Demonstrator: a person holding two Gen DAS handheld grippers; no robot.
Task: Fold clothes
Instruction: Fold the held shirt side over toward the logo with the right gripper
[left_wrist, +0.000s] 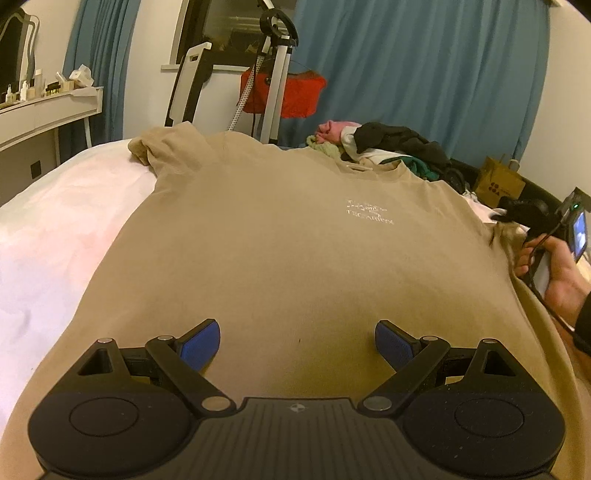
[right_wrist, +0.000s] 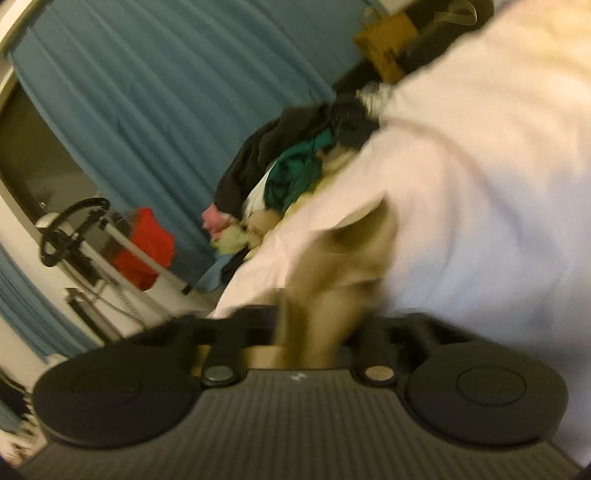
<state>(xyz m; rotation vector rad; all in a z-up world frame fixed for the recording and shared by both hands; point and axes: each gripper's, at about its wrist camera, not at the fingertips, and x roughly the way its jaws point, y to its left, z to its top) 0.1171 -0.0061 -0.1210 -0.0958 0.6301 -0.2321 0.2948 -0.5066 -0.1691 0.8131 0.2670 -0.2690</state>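
Tan T-shirt (left_wrist: 280, 236) lies flat on white bed (left_wrist: 55, 236), chest print up, collar toward 12 o'clock.

Step in hand, as I judge: fold right sleeve inward. Carry sleeve low toward 9 o'clock, keep fabric taut, lay edge straight.

Right gripper (right_wrist: 295, 325): jaws closed, pinching tan sleeve (right_wrist: 351, 254).

Left gripper (left_wrist: 297, 343): jaws wide, holding nothing, above shirt hem at 6 o'clock.

blue curtains (left_wrist: 424, 74), white shelf (left_wrist: 48, 107), brown paper bag (left_wrist: 498, 181).

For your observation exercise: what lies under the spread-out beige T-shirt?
White bedding shows beside the beige T-shirt and continues beneath it; anything else underneath is covered.
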